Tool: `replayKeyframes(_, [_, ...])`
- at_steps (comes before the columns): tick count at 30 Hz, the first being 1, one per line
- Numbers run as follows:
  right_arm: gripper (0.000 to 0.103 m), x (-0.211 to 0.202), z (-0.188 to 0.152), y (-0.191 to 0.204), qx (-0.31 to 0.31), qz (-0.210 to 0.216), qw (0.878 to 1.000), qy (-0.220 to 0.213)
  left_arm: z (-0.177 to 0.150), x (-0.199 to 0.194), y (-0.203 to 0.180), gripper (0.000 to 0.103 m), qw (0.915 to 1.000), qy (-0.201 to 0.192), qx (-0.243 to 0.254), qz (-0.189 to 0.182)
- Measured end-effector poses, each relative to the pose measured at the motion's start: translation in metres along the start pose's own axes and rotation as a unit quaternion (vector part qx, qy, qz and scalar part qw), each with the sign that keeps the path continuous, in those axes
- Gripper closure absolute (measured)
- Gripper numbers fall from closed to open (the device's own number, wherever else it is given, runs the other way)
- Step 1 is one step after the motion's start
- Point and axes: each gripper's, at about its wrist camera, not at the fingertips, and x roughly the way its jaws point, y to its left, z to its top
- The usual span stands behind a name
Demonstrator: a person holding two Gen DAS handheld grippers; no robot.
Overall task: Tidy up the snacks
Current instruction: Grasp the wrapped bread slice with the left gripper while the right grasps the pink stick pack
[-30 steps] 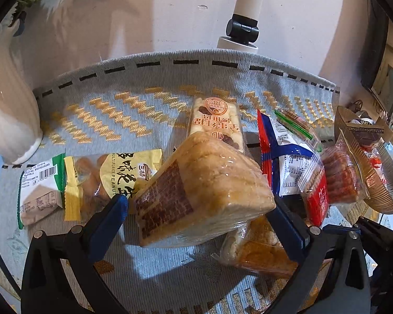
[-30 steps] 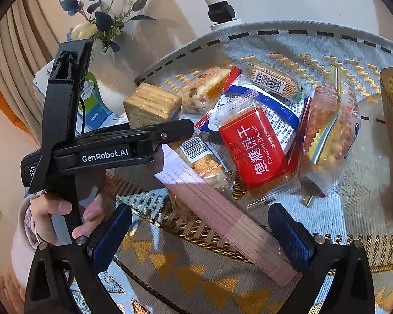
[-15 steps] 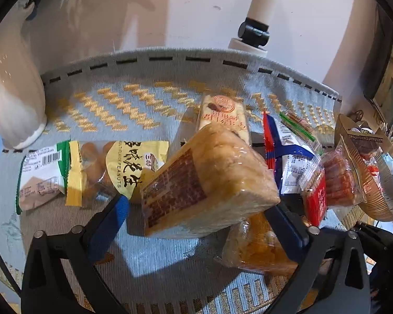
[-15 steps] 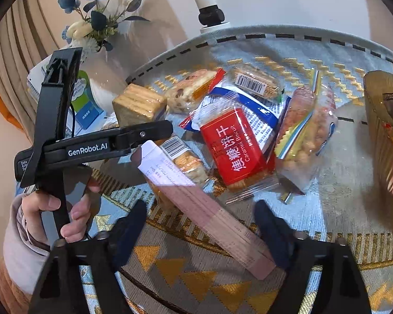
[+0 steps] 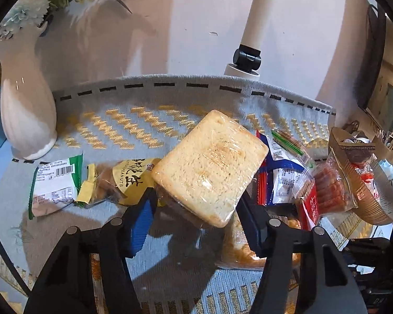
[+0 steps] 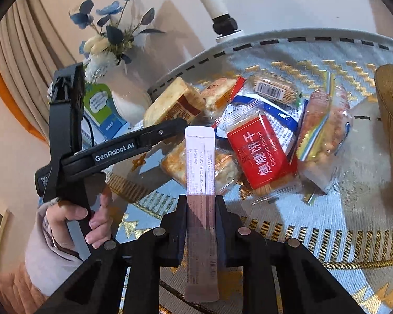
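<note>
Two fisheye views from hand-held grippers above a grey cloth (image 5: 149, 99) with gold zigzag patterns, strewn with packaged snacks.

Left wrist view: the left gripper (image 5: 196, 209) is clamped on a wrapped bread block (image 5: 209, 167), held above the cloth at the centre of the frame with its broad pale face tilted toward the camera. The blue pads press its lower edge from both sides. At lower left lie a green-and-white packet (image 5: 55, 183) and, just beside it, a yellow peanut bag (image 5: 125, 180), partly hidden behind the bread. To the right of the bread are a blue-and-white packet (image 5: 283, 178) and a red biscuit pack (image 5: 310, 201). A woven basket (image 5: 364, 196) sits at the right edge with items inside. A white vase (image 5: 26, 120) stands at upper left, and a white pole (image 5: 256, 21) rises at the top centre.

Right wrist view: the right gripper (image 6: 201, 206) is closed tightly on a long pink sachet (image 6: 200, 162), which stands upright in the centre of the frame, its top end above the snack pile. Behind it lie a clear cracker pack (image 6: 222, 167), the red biscuit pack (image 6: 262, 151) and, to its right, a clear bag of nuts (image 6: 325, 136). At left, the person's hand (image 6: 73, 219) grips the handle of the left gripper (image 6: 170, 128), whose tip holds the bread block (image 6: 173, 102) in the upper middle. Blue flowers (image 6: 104, 26) fill the upper left.
</note>
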Motion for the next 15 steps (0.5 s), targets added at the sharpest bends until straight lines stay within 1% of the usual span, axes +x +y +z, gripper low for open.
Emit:
replayKeyframes(2, [0.084,-0.001,-0.001,-0.001,0.003,0.0,1.0,0.001,0.002,0.001,-0.006,0.045,1.0,-0.003,0.003,0.002])
replayKeyframes(6, [0.084,0.005,-0.002,0.004,0.003,-0.006,1.0,0.009,0.001,0.001,-0.007,0.043,1.0,-0.004,0.009,-0.001])
replayKeyframes(8, [0.084,0.006,-0.002,0.005,0.004,-0.009,1.0,0.01,0.003,0.005,-0.009,0.037,0.9999,0.003,0.01,0.004])
replayKeyframes(9, [0.084,0.007,-0.002,0.005,0.004,-0.012,1.0,0.01,0.004,0.006,-0.009,0.03,0.9998,0.003,0.013,0.012])
replayKeyframes(11, [0.084,0.008,-0.002,0.004,0.004,-0.014,1.0,0.012,0.006,0.005,-0.012,0.025,0.9995,-0.01,0.024,0.017])
replayKeyframes(12, [0.084,0.009,-0.001,0.005,0.004,-0.014,1.0,0.013,0.006,0.005,-0.014,0.019,0.9993,-0.016,0.029,0.019])
replayKeyframes(13, [0.084,0.01,-0.001,0.005,0.004,-0.015,1.0,0.015,0.007,0.007,-0.014,0.019,0.9992,-0.013,0.03,0.021])
replayKeyframes(15, [0.084,0.01,-0.001,0.005,0.003,-0.015,1.0,0.016,0.006,0.015,-0.014,0.019,0.9995,0.008,0.028,0.013])
